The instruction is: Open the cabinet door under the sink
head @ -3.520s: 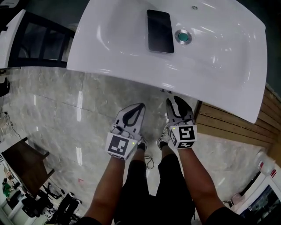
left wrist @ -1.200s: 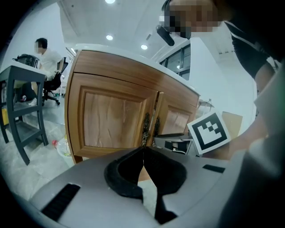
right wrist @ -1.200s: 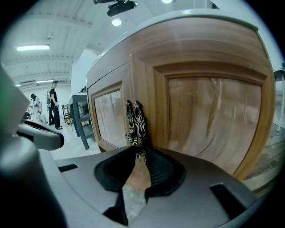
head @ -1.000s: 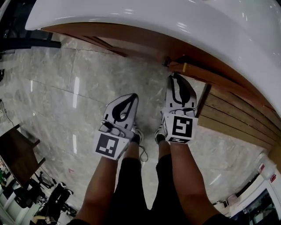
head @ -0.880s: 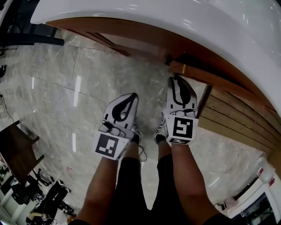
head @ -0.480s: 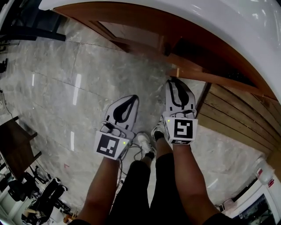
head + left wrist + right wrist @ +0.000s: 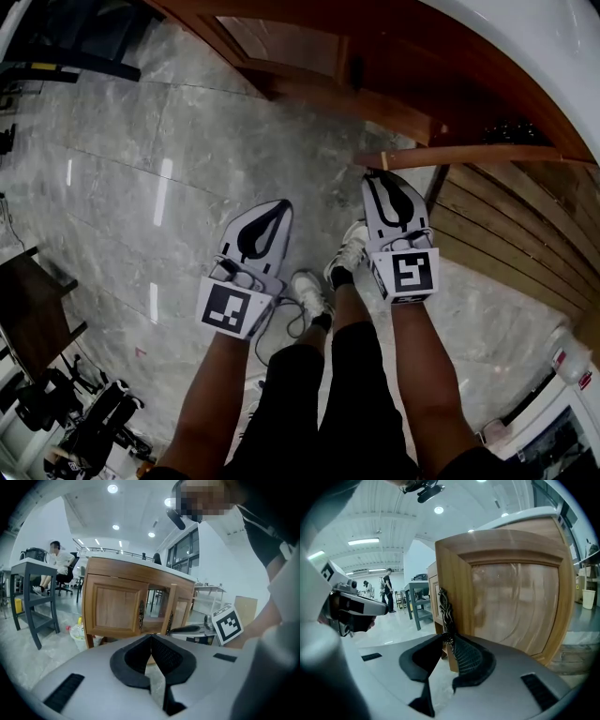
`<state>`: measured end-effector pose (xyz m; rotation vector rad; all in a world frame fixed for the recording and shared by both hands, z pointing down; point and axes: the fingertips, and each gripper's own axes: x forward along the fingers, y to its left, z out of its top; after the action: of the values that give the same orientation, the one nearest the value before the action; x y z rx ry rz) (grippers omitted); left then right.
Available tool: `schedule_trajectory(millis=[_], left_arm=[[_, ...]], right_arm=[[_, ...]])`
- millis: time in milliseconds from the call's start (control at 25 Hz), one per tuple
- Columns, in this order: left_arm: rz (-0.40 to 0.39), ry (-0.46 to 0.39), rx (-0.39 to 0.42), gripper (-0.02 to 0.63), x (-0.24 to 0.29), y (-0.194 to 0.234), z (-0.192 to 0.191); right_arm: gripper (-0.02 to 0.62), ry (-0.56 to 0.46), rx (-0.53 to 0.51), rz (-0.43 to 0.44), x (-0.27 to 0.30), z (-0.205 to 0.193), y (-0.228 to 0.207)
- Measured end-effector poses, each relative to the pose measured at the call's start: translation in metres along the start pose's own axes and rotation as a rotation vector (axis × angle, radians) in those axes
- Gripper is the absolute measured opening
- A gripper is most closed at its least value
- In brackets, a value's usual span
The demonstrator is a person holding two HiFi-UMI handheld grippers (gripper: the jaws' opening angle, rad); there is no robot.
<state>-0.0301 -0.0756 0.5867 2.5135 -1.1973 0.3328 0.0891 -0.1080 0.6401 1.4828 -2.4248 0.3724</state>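
The wooden cabinet point(image 7: 117, 606) stands under the white sink point(image 7: 562, 56). Its left door point(image 7: 291, 47) is closed. Its right door point(image 7: 511, 602) stands partly open, seen edge-on point(image 7: 450, 155) in the head view. My right gripper point(image 7: 449, 641) is shut on that door's ornate metal handle point(image 7: 443, 611), which runs upright between the pads. From the head, the right gripper point(image 7: 382, 178) touches the door's free edge. My left gripper point(image 7: 272, 208) hangs apart to the left over the floor, shut on nothing, its tips meeting point(image 7: 151, 637).
A slatted wooden wall point(image 7: 506, 244) runs along the right. My shoes point(image 7: 309, 295) stand on the marble floor below the grippers. A dark table point(image 7: 28, 319) is at the far left. A grey stool point(image 7: 35, 597), a seated person point(image 7: 58, 564) and a bag point(image 7: 77, 634) lie left of the cabinet.
The right door has swung outward with the right gripper on its handle. Both grippers have come back toward me, and my feet have shifted. The cabinet's dark inside now shows.
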Motion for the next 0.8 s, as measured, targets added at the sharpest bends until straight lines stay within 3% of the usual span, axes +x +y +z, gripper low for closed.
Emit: schedule_trajectory(millis=[400, 800], left_arm=[[-0.040, -0.046, 0.017, 0.023, -0.028, -0.028, -0.007], [-0.037, -0.033, 0.003, 0.023, -0.042, -0.071, -0.035]], right_arm=[[0.092, -0.022, -0.021, 0.041, -0.035, -0.013, 0.009], [0.097, -0.014, -0.061, 0.152, -0.096, -0.036, 0.008]])
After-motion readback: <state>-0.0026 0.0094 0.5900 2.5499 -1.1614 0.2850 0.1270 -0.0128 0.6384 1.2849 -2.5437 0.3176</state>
